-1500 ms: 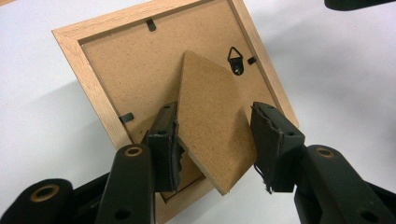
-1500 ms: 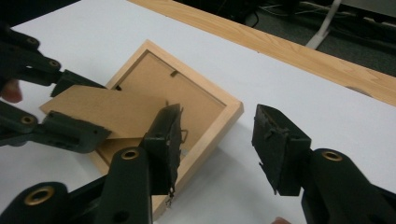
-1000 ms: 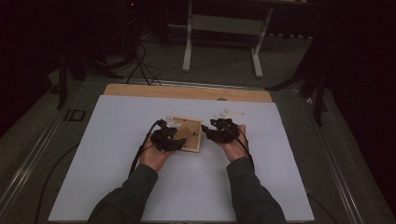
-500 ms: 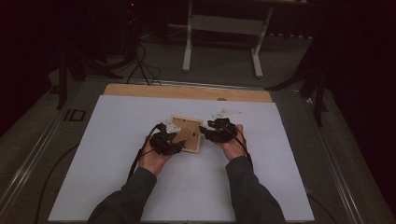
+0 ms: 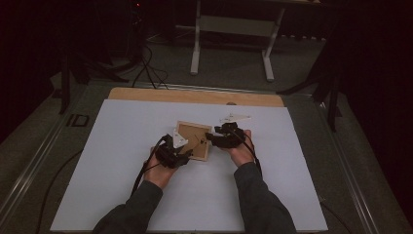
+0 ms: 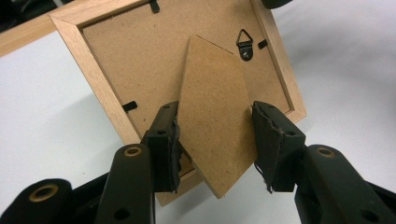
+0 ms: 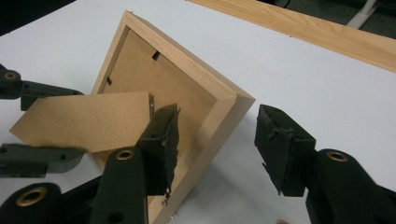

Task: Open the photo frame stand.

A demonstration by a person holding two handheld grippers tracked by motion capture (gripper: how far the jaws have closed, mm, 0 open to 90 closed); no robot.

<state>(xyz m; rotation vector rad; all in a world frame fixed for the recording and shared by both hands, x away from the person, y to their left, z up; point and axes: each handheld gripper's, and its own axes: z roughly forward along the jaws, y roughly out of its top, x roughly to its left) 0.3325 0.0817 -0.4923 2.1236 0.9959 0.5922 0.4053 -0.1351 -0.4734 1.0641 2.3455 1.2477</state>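
In the high view, a wooden picture frame is seen lying back side up near the middle of the white table surface, with a bare wooden strip along the table's far edge at 12 o'clock. The left gripper is held at the frame's 7 o'clock corner and the right gripper at its 3 o'clock edge. In the left gripper view, the left gripper is seen with its jaws parted on either side of the frame's fibreboard easel stand, which is lifted away from the backing board; whether the pads press on the stand cannot be told. A small metal hanger is fixed at 1 o'clock on the backing, which is seated inside the wooden rim. In the right gripper view, the right gripper is seen wide open, its jaws set astride a corner of the frame without clamping it, one jaw over the backing and the other over the table.
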